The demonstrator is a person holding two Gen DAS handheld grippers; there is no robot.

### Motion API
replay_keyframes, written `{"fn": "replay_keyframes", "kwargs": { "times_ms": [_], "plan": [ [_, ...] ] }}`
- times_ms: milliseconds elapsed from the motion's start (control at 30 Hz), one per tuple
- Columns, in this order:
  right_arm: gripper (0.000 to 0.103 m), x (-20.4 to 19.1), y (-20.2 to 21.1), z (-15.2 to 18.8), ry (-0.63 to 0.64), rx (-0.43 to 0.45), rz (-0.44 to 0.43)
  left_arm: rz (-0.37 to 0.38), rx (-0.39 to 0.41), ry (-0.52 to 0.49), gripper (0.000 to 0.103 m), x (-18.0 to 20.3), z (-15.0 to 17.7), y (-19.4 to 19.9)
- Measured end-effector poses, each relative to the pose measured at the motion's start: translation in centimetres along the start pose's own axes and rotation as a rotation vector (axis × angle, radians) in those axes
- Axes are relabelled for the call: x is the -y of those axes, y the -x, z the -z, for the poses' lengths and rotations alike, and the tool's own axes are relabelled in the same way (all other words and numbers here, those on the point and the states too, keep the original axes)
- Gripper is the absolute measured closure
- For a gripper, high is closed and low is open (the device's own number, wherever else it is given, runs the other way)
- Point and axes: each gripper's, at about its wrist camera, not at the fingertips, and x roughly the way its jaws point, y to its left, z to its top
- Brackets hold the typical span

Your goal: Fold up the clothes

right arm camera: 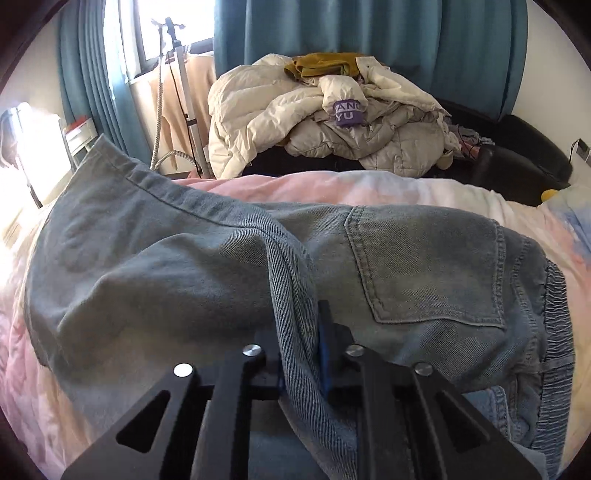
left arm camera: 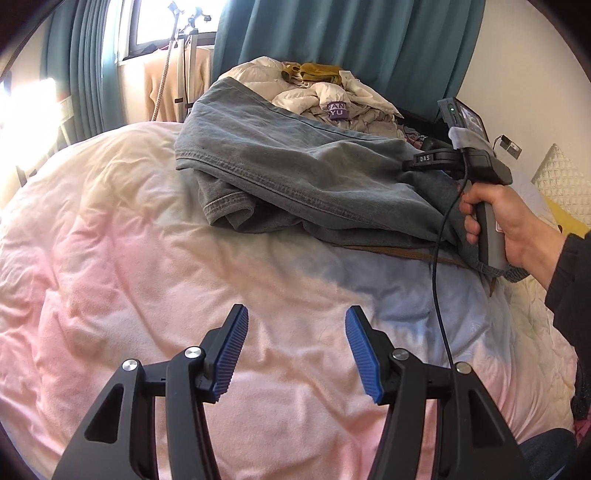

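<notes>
A pair of faded blue-grey jeans point(left arm camera: 295, 173) lies partly folded on the pink and white bedspread point(left arm camera: 147, 258). In the right wrist view the jeans point(right arm camera: 184, 277) fill the foreground, back pocket point(right arm camera: 428, 266) facing up. My right gripper point(right arm camera: 301, 332) is shut on a raised fold of denim along the seam. In the left wrist view a hand holds that right gripper point(left arm camera: 465, 162) at the jeans' right end. My left gripper point(left arm camera: 295, 321) hovers open above the bare bedspread, well short of the jeans, with nothing between its blue pads point(left arm camera: 232, 354).
A heap of cream padded jackets point(right arm camera: 314, 114) with a mustard garment point(right arm camera: 325, 64) on top sits beyond the bed's far edge. Teal curtains point(right arm camera: 369, 29), a bright window and a stand point(right arm camera: 184, 92) are behind. A pillow point(left arm camera: 561, 181) lies at the right.
</notes>
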Motion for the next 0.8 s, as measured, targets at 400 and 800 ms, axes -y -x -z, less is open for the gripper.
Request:
{"fn": "replay_keyframes", "kwargs": {
  "times_ms": [400, 800],
  "plan": [
    [0.097, -4.8, 14.8, 10.7, 0.134, 0.025, -0.05, 0.003, 0.107, 0.022, 0.046, 0.2, 1.2, 5.1],
    [0.088, -2.8, 14.2, 19.7, -0.103, -0.12, -0.244, -0.012, 0.144, 0.063, 0.046, -0.3, 3.0, 7.7]
  ]
}}
